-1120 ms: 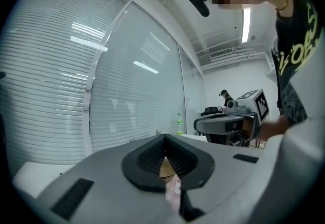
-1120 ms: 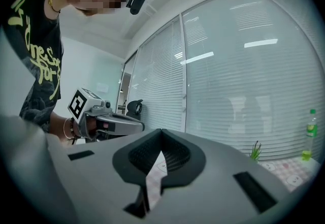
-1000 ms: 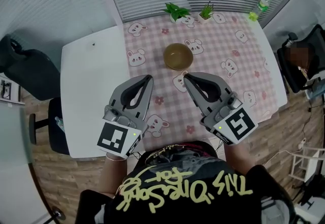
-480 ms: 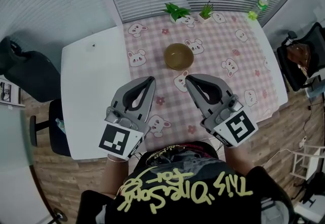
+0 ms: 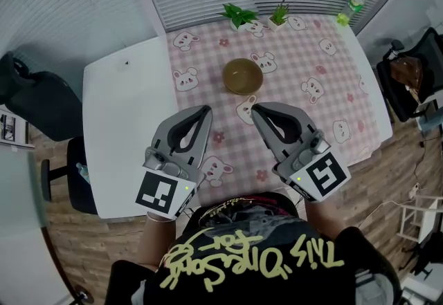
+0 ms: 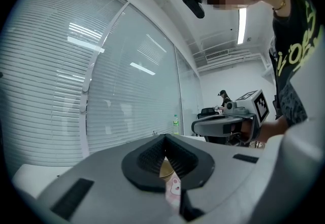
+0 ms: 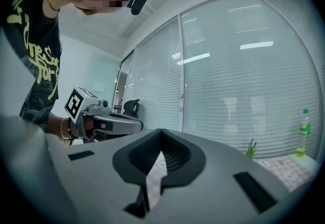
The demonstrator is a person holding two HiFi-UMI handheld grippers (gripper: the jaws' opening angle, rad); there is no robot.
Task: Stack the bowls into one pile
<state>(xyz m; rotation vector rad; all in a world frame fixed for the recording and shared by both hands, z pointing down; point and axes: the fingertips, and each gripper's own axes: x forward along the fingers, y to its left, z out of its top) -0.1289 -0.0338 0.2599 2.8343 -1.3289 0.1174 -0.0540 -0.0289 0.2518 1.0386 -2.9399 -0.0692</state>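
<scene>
A single olive-brown bowl [image 5: 242, 76] sits upright on the pink bunny-print cloth [image 5: 325, 89], in the middle of the table; whether it is one bowl or a nested pile I cannot tell. My left gripper [image 5: 205, 110] hovers level over the cloth's near left part, shut and empty, its tips short of the bowl. Opposite it, my right gripper [image 5: 254, 108] is also shut with nothing in it, just below the bowl. In the left gripper view a sliver of the bowl [image 6: 164, 168] shows under the shut left gripper [image 6: 165, 136]. The right gripper [image 7: 161, 130] shows only cloth beneath.
Two small potted plants [image 5: 239, 16] [image 5: 280, 15] and a green bottle [image 5: 351, 7] stand along the cloth's far edge. The white table [image 5: 121, 117] extends left of the cloth. A black chair [image 5: 38, 99] stands at the left, another chair [image 5: 408, 82] at the right.
</scene>
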